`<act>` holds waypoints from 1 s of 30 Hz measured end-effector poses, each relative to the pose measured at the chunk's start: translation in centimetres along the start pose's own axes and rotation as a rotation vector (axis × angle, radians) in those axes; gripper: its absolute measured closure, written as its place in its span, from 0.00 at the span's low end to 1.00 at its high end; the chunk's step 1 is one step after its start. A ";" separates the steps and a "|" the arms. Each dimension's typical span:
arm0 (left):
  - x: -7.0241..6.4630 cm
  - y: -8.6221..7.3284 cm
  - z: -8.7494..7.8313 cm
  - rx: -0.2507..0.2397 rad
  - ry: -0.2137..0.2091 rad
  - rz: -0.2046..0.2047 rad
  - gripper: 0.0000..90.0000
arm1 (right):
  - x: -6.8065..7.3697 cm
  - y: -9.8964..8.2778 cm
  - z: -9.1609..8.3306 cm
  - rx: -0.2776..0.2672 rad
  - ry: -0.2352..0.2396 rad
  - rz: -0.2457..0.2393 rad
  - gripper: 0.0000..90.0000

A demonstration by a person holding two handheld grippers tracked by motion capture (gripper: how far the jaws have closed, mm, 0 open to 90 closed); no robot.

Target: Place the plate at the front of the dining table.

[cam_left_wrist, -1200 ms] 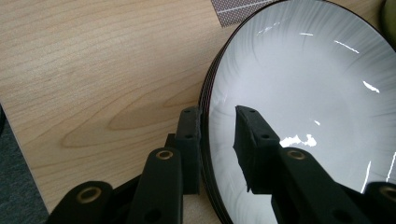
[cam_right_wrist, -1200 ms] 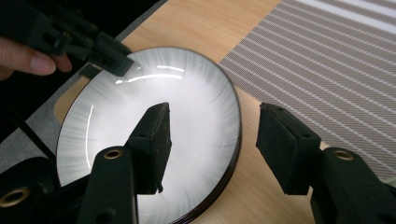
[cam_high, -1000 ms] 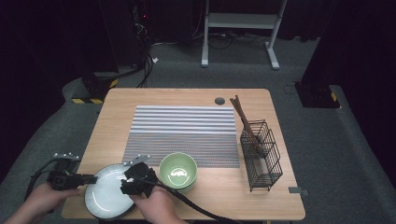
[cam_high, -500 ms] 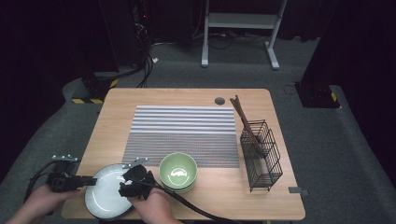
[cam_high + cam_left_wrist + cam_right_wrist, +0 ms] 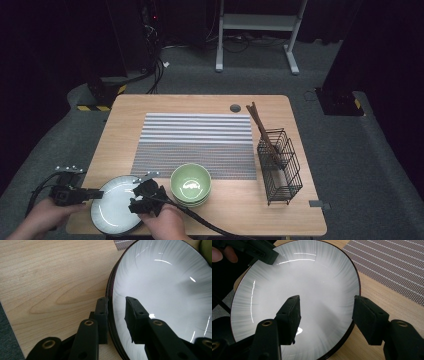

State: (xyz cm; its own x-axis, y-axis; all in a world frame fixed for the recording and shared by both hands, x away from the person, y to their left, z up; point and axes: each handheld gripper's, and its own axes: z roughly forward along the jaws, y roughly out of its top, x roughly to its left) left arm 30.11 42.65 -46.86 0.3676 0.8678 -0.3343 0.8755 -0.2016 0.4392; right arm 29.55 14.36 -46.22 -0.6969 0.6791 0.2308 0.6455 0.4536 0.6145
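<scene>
At near table edge, L gripper (image 5: 116,312) jaws straddle white plate (image 5: 114,210) stack's left rim, seemingly clamping it. R gripper (image 5: 325,315) sits at plate's right side, jaws wide, one over the dish, one outside rim, not pinching. Green bowl (image 5: 190,184) just right of plate; striped mat (image 5: 195,145) beyond, wire rack (image 5: 280,167) far right.

The near edge of the white, dark-rimmed ceramic plate (image 5: 112,212) ran off the bottom of the high view. The black wire cutlery basket (image 5: 280,167) hid the lower ends of the brown wooden chopsticks (image 5: 260,125).
</scene>
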 end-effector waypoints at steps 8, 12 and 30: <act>0.1 0.0 0.0 -0.006 -0.007 -0.004 0.80 | -0.1 -0.1 0.1 -0.014 -0.017 0.008 0.44; 0.1 0.0 0.0 -0.008 -0.016 -0.009 0.79 | -0.5 -0.2 0.3 0.004 -0.010 0.028 0.44; 0.0 0.3 0.2 -0.003 -0.013 -0.025 0.76 | -0.8 0.0 0.3 0.005 0.027 0.105 0.42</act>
State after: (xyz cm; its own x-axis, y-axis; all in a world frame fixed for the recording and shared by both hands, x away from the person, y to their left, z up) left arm 30.37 42.49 -46.86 0.3497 0.8666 -0.3559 0.8834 -0.1785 0.4333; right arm 30.20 14.00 -46.62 -0.6335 0.7072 0.3139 0.7168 0.3837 0.5823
